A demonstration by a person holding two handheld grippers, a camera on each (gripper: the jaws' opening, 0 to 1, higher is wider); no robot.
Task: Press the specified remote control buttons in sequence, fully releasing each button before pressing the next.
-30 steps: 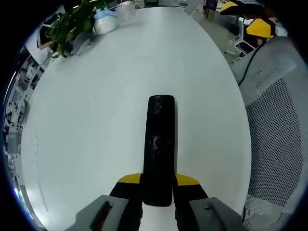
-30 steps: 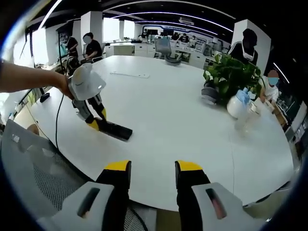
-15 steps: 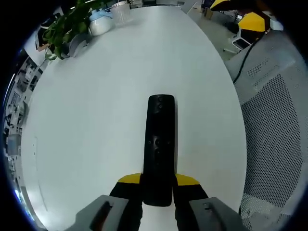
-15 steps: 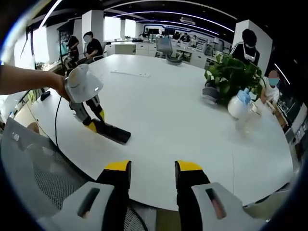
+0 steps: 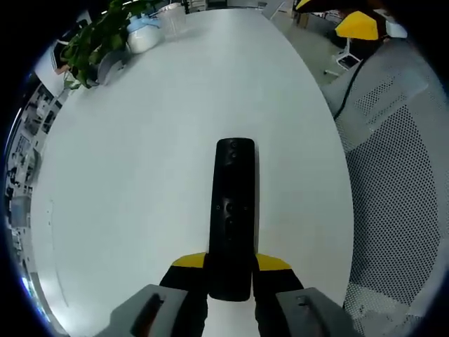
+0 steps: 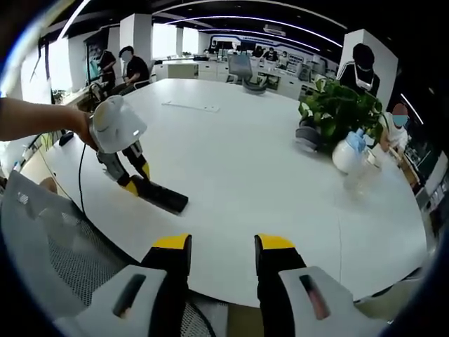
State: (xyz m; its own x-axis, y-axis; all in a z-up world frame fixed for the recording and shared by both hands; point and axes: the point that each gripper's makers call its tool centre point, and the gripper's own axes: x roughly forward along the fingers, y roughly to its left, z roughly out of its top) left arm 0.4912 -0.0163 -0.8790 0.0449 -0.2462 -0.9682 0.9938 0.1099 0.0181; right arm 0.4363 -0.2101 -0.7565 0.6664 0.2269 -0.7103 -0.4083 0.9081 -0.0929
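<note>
A long black remote control [image 5: 232, 210] lies flat on the white oval table [image 5: 140, 140], buttons up. My left gripper [image 5: 231, 264] is shut on its near end, one yellow-tipped jaw on each side. In the right gripper view the same remote [image 6: 160, 196] rests near the table's left edge with the left gripper [image 6: 135, 184] clamped on it and a person's hand holding that gripper. My right gripper [image 6: 224, 246] stands open at the table's near edge, nothing between its jaws, well to the right of the remote.
A potted green plant [image 6: 339, 112], a white spray bottle [image 6: 346, 154] and a clear cup [image 6: 361, 179] stand at the table's far right. A grey mesh chair [image 5: 393, 196] sits beside the table. A white bar [image 6: 189, 107] lies far across. People sit in the background.
The left gripper and the remote have slid a little further toward the table's left edge in the right gripper view. The right gripper stays still and open.
</note>
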